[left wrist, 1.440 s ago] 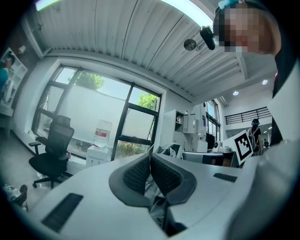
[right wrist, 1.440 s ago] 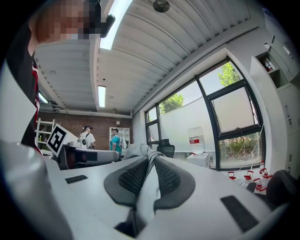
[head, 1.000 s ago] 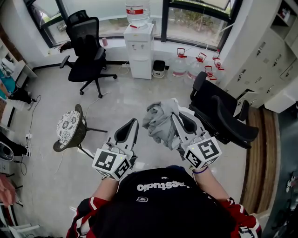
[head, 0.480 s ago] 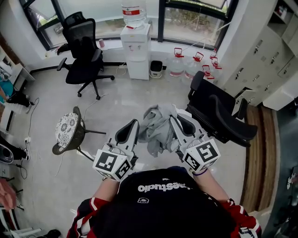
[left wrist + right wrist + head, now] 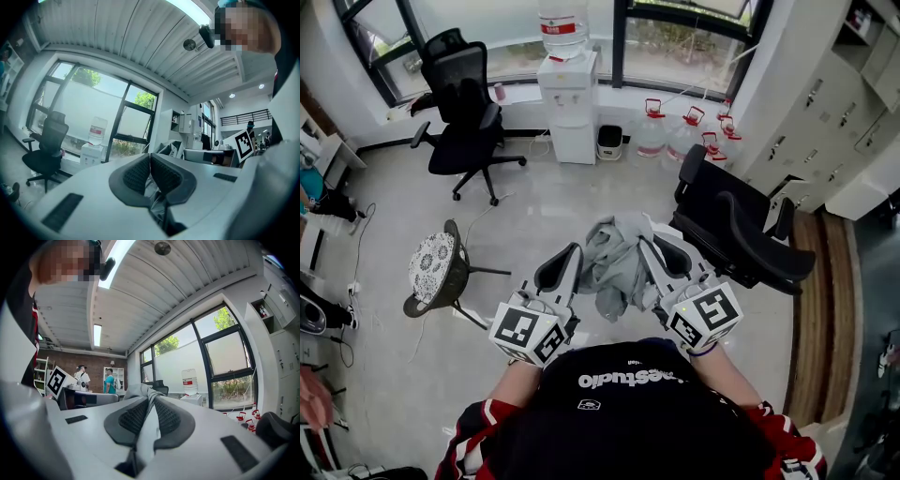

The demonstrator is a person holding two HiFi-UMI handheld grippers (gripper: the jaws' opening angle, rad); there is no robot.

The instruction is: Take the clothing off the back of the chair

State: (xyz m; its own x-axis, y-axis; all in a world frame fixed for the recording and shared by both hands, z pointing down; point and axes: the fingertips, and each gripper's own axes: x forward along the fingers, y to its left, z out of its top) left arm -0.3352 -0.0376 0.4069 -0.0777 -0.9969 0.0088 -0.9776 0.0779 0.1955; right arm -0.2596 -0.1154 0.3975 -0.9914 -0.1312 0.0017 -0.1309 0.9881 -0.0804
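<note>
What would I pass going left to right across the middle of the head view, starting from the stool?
patterned stool → left gripper → grey clothing → right gripper → black office chair

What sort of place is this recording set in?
Most likely an office, perhaps its break corner: a water dispenser under the window, a black office chair beside it, and grey lockers along the right wall.

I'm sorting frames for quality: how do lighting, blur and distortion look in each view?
Head view: sharp, even daylight, lines bowing at the edges. Left gripper view: heavy fisheye, dark corners, window washed out. Right gripper view: same fisheye, ceiling light glaring, clothing soft up close.
</note>
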